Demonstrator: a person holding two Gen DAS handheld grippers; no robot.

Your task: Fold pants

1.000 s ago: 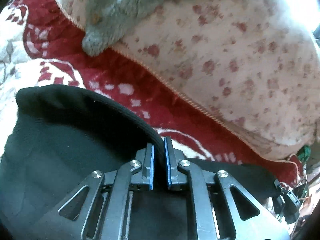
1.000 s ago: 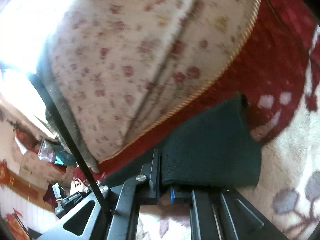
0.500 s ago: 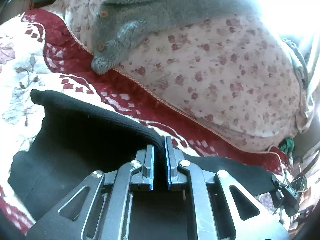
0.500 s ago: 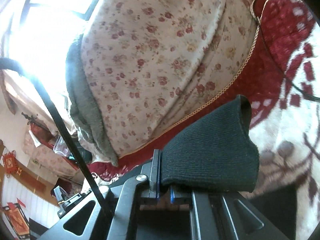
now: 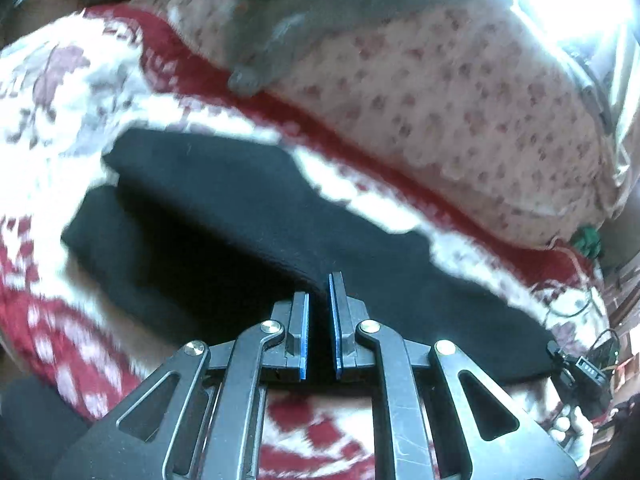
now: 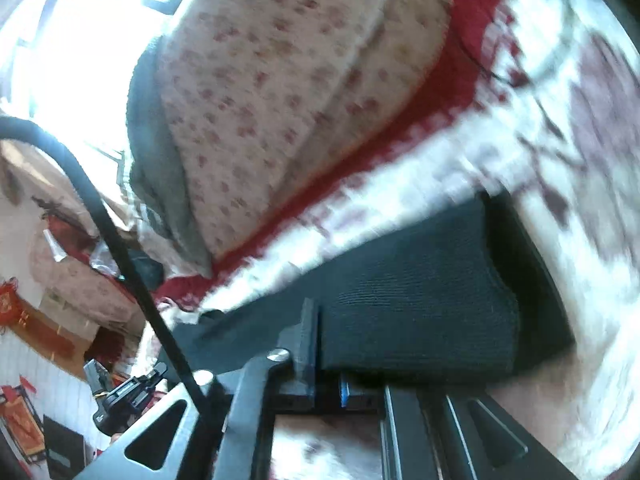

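The black pants (image 5: 248, 216) stretch across a red and white patterned blanket (image 5: 60, 92). My left gripper (image 5: 319, 300) is shut on an edge of the black fabric, which runs up between its blue pads. In the right wrist view my right gripper (image 6: 328, 344) is shut on the ribbed end of the pants (image 6: 420, 304), which drapes over and hides the right finger. Both held ends hang above the blanket. The other gripper (image 6: 128, 392) shows at lower left.
A large floral cushion (image 5: 440, 100) lies behind the pants, with a grey knitted garment (image 5: 320, 20) draped over it. A black cable (image 6: 104, 216) crosses the right wrist view. Bright window light fills the top corners. Room clutter shows at the far edges.
Both grippers have lifted and pulled back with the pants held. More of the black fabric and blanket now shows below. The views are blurred by motion.
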